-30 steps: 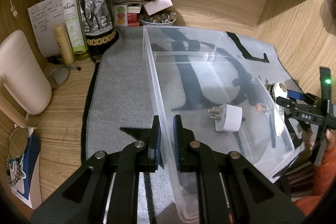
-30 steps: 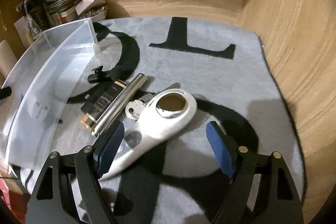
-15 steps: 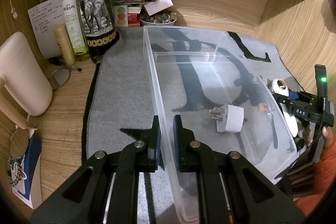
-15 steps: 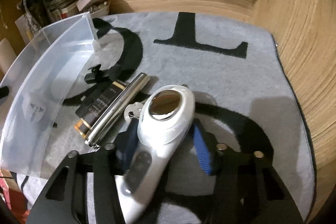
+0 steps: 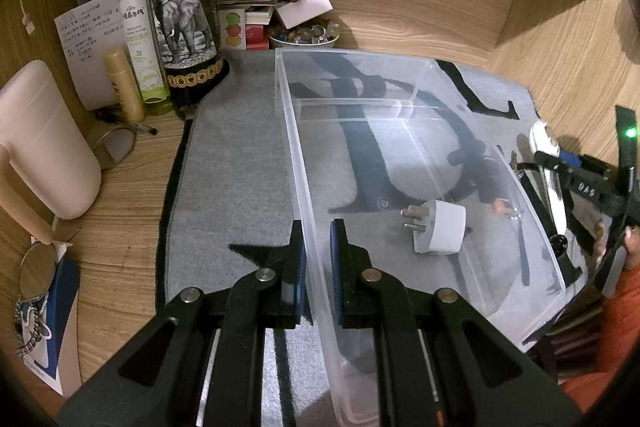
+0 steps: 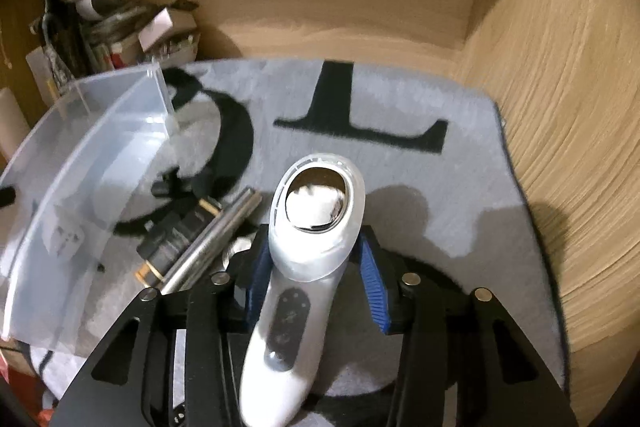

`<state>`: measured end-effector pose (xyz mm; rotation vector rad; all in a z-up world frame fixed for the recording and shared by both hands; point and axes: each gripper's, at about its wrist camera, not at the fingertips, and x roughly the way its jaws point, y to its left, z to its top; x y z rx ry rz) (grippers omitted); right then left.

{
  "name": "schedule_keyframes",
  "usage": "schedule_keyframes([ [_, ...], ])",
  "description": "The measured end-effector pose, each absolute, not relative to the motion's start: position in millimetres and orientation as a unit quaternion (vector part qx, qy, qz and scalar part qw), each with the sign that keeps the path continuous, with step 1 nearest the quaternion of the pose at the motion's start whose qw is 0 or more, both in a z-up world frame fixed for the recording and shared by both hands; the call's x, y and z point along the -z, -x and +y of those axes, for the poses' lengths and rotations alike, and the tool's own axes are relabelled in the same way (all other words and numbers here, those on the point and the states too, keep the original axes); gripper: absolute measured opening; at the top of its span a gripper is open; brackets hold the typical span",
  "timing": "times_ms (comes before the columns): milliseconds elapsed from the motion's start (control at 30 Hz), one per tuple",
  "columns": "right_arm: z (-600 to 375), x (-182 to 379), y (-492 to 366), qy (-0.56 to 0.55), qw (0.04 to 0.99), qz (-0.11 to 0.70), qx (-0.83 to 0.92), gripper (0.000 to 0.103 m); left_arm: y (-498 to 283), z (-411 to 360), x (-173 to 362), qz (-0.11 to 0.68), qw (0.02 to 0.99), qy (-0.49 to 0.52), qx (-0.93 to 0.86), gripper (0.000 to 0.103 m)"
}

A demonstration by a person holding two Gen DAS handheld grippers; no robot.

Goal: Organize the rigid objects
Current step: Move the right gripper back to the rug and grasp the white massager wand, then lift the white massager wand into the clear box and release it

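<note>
A clear plastic bin (image 5: 400,95) stands on the grey mat, with a white plug adapter (image 5: 440,227) inside. My left gripper (image 5: 318,263) is shut on the bin's left wall. My right gripper (image 6: 316,267) is shut on a white handheld device (image 6: 312,227) with a round metal head, held above the mat; it also shows at the right edge of the left wrist view (image 5: 548,163). A silver tube (image 6: 212,239), a black-and-gold tube (image 6: 176,239) and a key (image 6: 236,247) lie on the mat beside the bin (image 6: 80,155).
A wine bottle (image 5: 180,11), a green spray bottle (image 5: 140,39), a gold tube (image 5: 124,87), papers and a bowl of trinkets (image 5: 304,37) crowd the back left. A beige jug (image 5: 44,143) and a hand mirror (image 5: 116,147) stand at left. Wooden walls close the back and right.
My right gripper closed on the white device and lifted it off the mat. The left gripper and the bin stayed put.
</note>
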<state>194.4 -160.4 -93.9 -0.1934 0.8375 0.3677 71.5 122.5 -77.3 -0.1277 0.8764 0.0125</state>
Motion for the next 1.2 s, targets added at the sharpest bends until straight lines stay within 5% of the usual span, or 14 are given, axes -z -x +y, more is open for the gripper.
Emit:
schedule_keyframes([
  [767,-99.7,-15.2,-153.2,0.094,0.928,0.248,-0.261,0.036,-71.9,126.1,77.2,0.419,0.906,0.058,-0.004,0.01],
  [1200,-20.8,-12.0,-123.9,0.121,0.895,0.239,-0.356,0.036,-69.3,126.3,78.4,0.411,0.91,0.06,0.005,0.01],
])
